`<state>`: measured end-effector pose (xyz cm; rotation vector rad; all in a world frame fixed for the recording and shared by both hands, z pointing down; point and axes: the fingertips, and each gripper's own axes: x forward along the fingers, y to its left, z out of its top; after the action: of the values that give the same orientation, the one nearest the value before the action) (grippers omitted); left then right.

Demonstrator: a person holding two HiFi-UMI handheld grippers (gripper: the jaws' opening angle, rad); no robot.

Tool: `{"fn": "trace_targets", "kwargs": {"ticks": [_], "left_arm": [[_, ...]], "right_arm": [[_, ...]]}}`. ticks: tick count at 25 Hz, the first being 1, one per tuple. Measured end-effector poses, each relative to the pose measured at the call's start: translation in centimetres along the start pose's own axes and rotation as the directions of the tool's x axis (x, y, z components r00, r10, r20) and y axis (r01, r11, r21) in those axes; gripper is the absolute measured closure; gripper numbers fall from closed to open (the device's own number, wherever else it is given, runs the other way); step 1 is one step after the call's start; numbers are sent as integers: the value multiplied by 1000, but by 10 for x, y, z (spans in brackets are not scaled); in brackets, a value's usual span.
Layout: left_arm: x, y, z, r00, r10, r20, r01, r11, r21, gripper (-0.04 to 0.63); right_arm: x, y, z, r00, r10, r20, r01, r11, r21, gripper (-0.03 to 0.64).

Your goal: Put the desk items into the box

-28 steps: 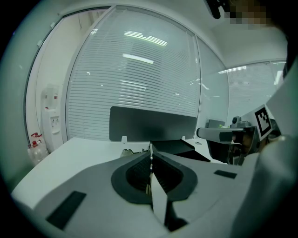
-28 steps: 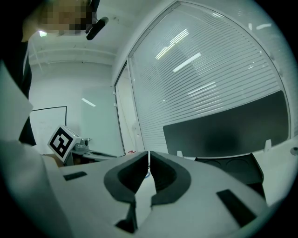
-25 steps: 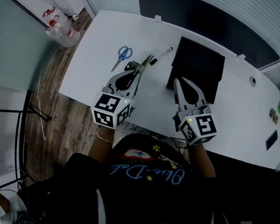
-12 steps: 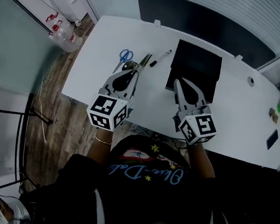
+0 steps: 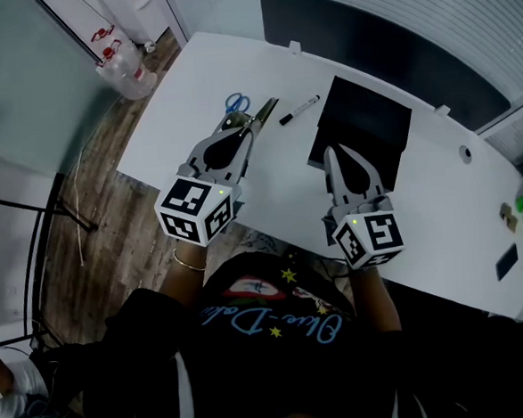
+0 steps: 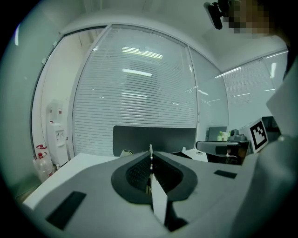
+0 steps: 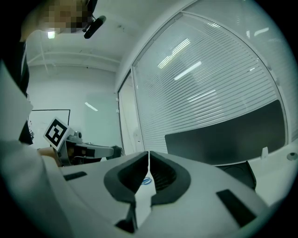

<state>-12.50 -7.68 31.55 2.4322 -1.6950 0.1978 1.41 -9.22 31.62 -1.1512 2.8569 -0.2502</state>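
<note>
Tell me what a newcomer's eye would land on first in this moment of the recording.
Two grippers with marker cubes dominate the head view over a white desk: the left gripper has its jaws shut on a thin metal tool, the right gripper hangs shut and empty at the near edge of a black box. Blue-handled scissors and a marker pen lie beyond them.

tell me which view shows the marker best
The head view: the marker lies whole on the desk, between the box and the metal tool that the left gripper holds. Neither gripper view shows it.
</note>
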Motion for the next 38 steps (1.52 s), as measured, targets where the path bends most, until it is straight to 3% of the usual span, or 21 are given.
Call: {"fn": "trace_targets", "kwargs": {"ticks": [38], "left_arm": [[-25,-15,28,996,19,86,-21,999,28,580]], "right_arm": [[-22,2,12,1000,0,24,0,1000,-18,606]]}}
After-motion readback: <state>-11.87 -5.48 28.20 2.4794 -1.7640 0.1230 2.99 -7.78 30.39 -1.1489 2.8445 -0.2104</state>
